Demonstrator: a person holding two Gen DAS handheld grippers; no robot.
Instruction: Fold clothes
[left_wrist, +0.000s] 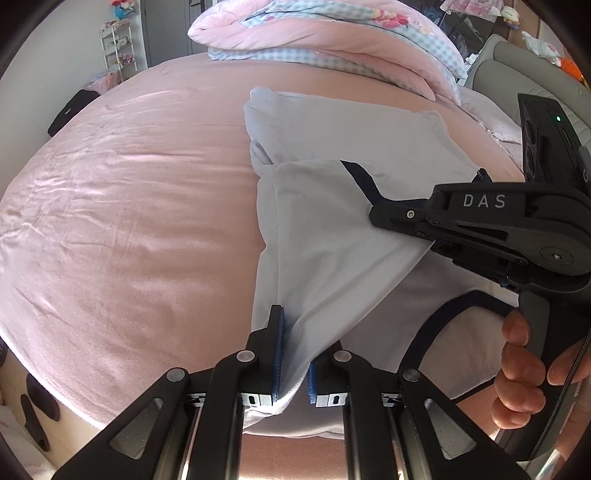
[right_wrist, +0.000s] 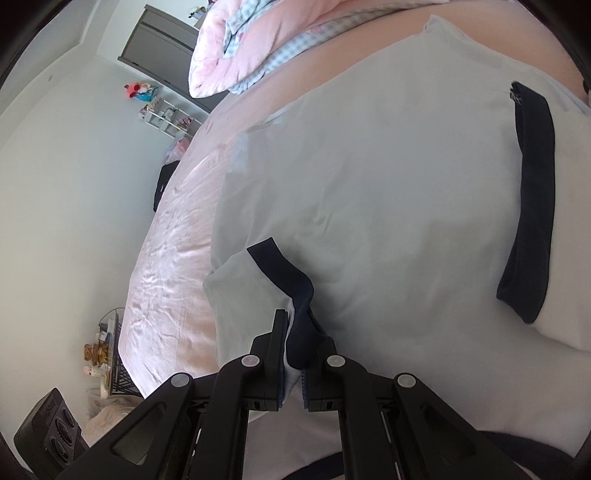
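Observation:
A white T-shirt (left_wrist: 332, 229) with navy trim lies on the pink bed sheet (left_wrist: 129, 221), its left part lifted. At the bottom of the left wrist view, my left gripper (left_wrist: 295, 350) is shut on a raised fold of the white cloth. My right gripper (left_wrist: 373, 212) comes in from the right, shut on the navy sleeve cuff (left_wrist: 360, 181). In the right wrist view, the right gripper (right_wrist: 295, 343) pinches that cuff (right_wrist: 284, 269) together with white cloth. The other navy cuff (right_wrist: 532, 221) lies flat on the shirt (right_wrist: 369, 166). The navy neckline (left_wrist: 424, 343) shows near me.
A pink and checked quilt (left_wrist: 332, 33) is heaped at the far end of the bed. A grey headboard (left_wrist: 517, 62) stands at the right. A dark object (left_wrist: 70, 110) lies at the far left edge. A person's hand (left_wrist: 517, 369) grips the right gripper's handle.

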